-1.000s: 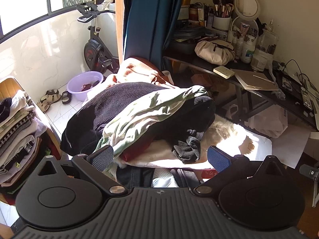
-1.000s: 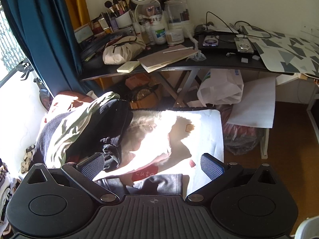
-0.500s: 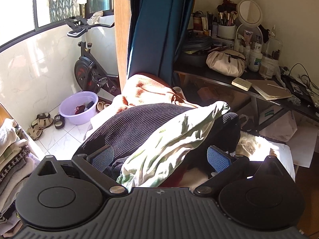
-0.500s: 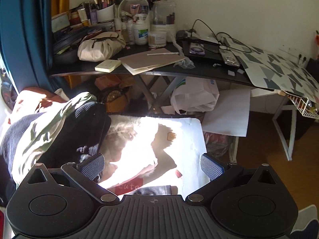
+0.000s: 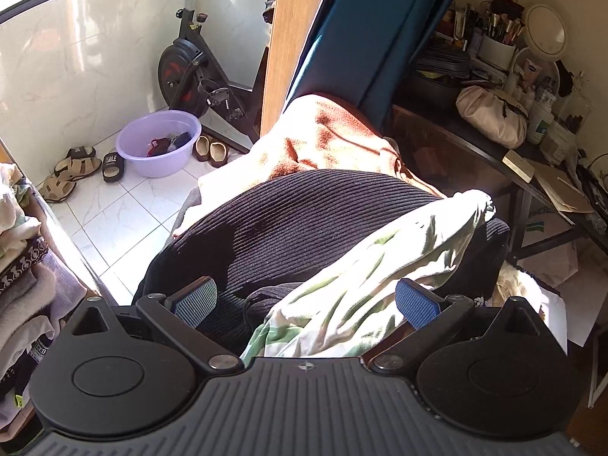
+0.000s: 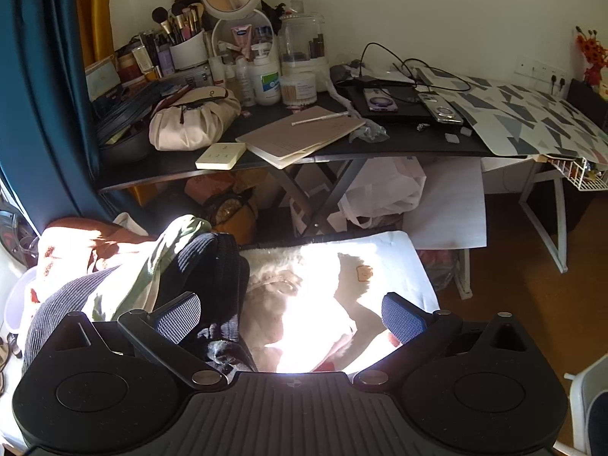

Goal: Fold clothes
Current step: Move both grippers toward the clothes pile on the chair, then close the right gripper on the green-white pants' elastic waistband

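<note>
A heap of unfolded clothes lies ahead: a dark ribbed garment (image 5: 304, 220), a pale green and white garment (image 5: 364, 285) draped over it, and an orange and cream one (image 5: 326, 140) behind. My left gripper (image 5: 306, 300) is open just above the green garment, holding nothing. My right gripper (image 6: 290, 315) is open and empty over a sunlit white fleecy cloth (image 6: 304, 304). The dark garment (image 6: 212, 266) and green garment (image 6: 163, 254) lie to its left.
A stack of folded clothes (image 5: 22, 273) stands at the left. A cluttered black desk (image 6: 190, 167) stands behind the heap, with bags under it. A purple basin (image 5: 159, 140), sandals and an exercise bike (image 5: 190, 68) are on the tiled balcony. A blue curtain (image 5: 357, 38) hangs behind.
My left gripper has moved forward and left over the heap, close above the green garment. My right gripper has swung right and lifted its view toward the desk. Both stayed open.
</note>
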The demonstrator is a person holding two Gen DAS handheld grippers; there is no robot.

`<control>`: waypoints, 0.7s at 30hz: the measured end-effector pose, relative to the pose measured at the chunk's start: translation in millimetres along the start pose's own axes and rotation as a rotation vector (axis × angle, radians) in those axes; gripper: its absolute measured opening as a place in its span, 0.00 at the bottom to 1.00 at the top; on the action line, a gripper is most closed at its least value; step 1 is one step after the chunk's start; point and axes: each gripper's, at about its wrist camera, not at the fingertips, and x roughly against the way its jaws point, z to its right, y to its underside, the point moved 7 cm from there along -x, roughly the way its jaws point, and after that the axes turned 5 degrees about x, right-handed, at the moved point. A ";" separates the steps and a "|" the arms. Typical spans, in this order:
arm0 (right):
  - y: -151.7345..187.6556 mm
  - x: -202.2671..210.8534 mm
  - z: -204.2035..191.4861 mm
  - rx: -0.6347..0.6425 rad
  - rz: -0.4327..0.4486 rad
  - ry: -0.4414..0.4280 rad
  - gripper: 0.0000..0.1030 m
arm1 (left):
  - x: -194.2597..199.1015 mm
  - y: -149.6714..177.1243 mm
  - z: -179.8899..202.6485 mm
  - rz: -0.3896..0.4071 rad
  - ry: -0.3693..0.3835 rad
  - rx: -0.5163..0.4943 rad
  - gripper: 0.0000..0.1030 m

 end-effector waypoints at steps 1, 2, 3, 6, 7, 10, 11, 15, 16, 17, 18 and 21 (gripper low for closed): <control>1.6 1.3 -2.7 0.028 0.017 0.021 0.95 | -4.4 -0.2 -3.5 -0.010 0.000 0.001 0.99; 2.1 2.9 -6.7 0.065 0.039 0.039 0.95 | -8.8 -0.5 -7.1 -0.020 0.001 0.002 0.99; 2.5 4.4 -12.0 0.109 0.062 0.056 0.95 | -13.2 -0.7 -10.6 -0.030 0.001 0.003 0.99; 6.9 2.8 -31.4 0.224 0.095 0.059 0.87 | -25.6 -0.9 -20.2 -0.058 0.002 0.005 0.99; 7.7 -0.5 -37.7 0.245 0.093 0.049 0.84 | -26.7 1.0 -18.7 -0.061 0.004 -0.002 0.99; 9.2 -13.9 -58.1 0.288 0.086 0.020 0.71 | -30.2 5.4 -14.6 -0.070 0.000 -0.026 0.99; 8.8 -19.3 -62.8 0.288 0.080 0.009 0.66 | -31.5 6.2 -13.3 -0.074 -0.005 -0.037 0.99; 2.7 -51.1 -86.3 0.272 0.036 -0.068 0.59 | -36.0 7.0 -10.2 -0.090 -0.035 -0.102 0.99; -0.2 -59.8 -92.2 0.269 0.028 -0.087 0.59 | -37.2 5.7 -11.1 -0.090 -0.051 -0.109 0.99; -3.9 -70.6 -99.4 0.265 0.020 -0.111 0.59 | -38.4 4.4 -12.0 -0.089 -0.067 -0.116 0.99; -7.2 -80.5 -105.2 0.260 0.013 -0.135 0.59 | -39.6 3.0 -13.0 -0.089 -0.082 -0.123 0.99; -20.4 -121.9 -127.7 0.230 -0.025 -0.237 0.66 | -43.0 -4.1 -17.0 -0.095 -0.131 -0.088 0.99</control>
